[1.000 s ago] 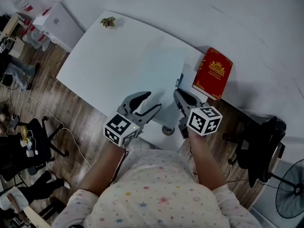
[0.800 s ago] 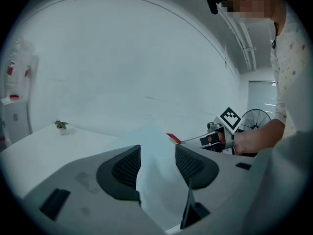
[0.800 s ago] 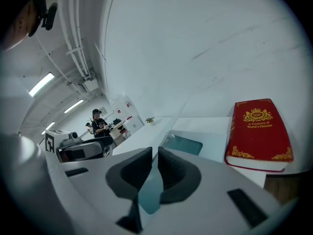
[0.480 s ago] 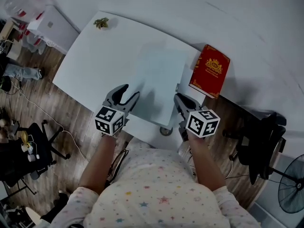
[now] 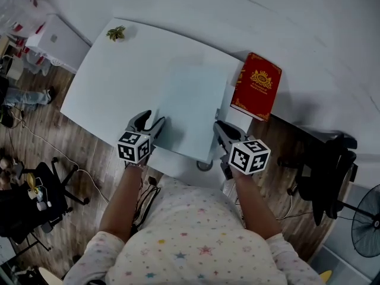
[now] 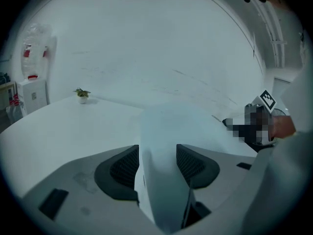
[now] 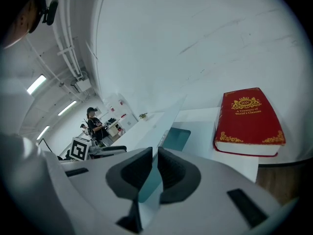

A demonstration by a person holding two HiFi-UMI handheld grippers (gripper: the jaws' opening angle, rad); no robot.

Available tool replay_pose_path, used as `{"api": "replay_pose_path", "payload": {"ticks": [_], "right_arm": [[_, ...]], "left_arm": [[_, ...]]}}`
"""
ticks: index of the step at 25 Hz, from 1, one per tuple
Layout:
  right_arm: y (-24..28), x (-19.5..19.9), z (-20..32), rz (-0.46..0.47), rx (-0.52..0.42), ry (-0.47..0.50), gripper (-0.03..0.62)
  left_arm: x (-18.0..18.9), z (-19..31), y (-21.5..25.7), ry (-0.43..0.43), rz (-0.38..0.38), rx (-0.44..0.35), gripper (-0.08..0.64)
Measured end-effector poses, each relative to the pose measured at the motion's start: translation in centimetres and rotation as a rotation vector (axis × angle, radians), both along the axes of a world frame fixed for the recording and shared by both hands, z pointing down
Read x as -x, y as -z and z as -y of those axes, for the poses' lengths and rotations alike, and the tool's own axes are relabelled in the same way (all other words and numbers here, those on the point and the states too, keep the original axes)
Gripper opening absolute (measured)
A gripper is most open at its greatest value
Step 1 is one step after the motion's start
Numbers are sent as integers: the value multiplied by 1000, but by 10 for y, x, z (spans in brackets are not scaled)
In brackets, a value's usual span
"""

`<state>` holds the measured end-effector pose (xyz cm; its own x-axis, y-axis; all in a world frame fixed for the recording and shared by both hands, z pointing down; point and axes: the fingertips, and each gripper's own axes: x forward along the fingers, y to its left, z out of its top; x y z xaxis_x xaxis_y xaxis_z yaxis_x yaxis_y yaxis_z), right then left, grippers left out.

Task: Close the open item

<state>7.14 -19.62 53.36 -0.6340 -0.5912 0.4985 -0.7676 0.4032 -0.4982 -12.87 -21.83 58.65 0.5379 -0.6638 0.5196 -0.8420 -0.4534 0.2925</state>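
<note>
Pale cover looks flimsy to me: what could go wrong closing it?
The right gripper pinches only the cover by its thin edge; it may slip or bend.
The left gripper has jaws just opened wider, straddling its corner unclamped, so it could twist.
The red book lies close beside it and may get nudged.

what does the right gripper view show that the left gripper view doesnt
Only the right gripper view: the red book and a person standing in the background. Only the left gripper view: the right gripper's marker cube. Both: the pale cover, the small plant and the white table.
</note>
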Motion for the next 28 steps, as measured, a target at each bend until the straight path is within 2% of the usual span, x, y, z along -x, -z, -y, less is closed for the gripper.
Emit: {"api": "replay_pose_path", "payload": {"ticks": [2,8,12,16,28], "right_arm": [[-2,-2,-1,-3,5,-2,35],[-9,-8,-3,-10,22,-12,35],[-16,-13,-8,-18,39,-15,34],[-23,-17,-14,-27,58,-25,34],[-30,-20,-19,-28,77,-27,31]], "left_arm": [[0,1,-6,-6,1,22,226],[-6,2,-10,-39,-58,68,236],[-12,0,-12,-82,-47,81,236],[-22,-4,-12,-129,-43,78,176],[-24,-7,-13,-125,-15,54,176]]}}
